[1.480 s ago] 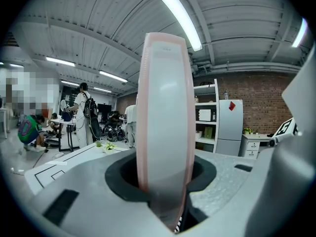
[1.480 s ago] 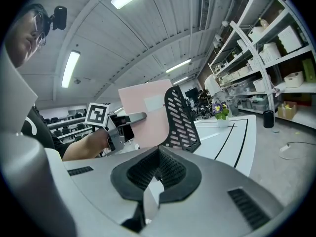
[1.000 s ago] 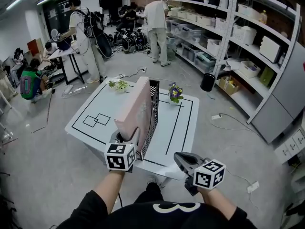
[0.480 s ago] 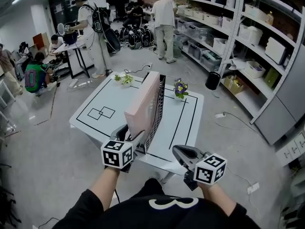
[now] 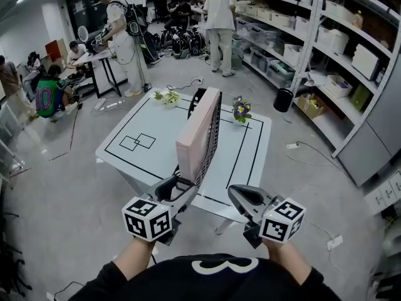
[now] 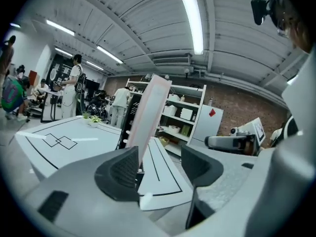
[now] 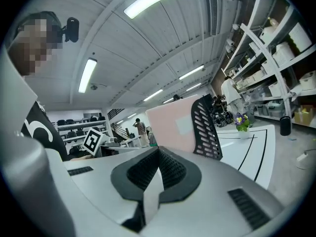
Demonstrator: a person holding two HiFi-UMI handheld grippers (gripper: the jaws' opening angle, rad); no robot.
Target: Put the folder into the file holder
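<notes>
With the folder standing in the file holder, the left gripper, jaws just opening around nothing, should back straight off it; the right gripper is closed, empty

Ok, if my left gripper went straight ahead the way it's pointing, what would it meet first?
Most likely the near end of the pink folder, standing in the file holder just ahead. The left gripper has just been opening its jaws, nothing between them; depth is unclear.
</notes>
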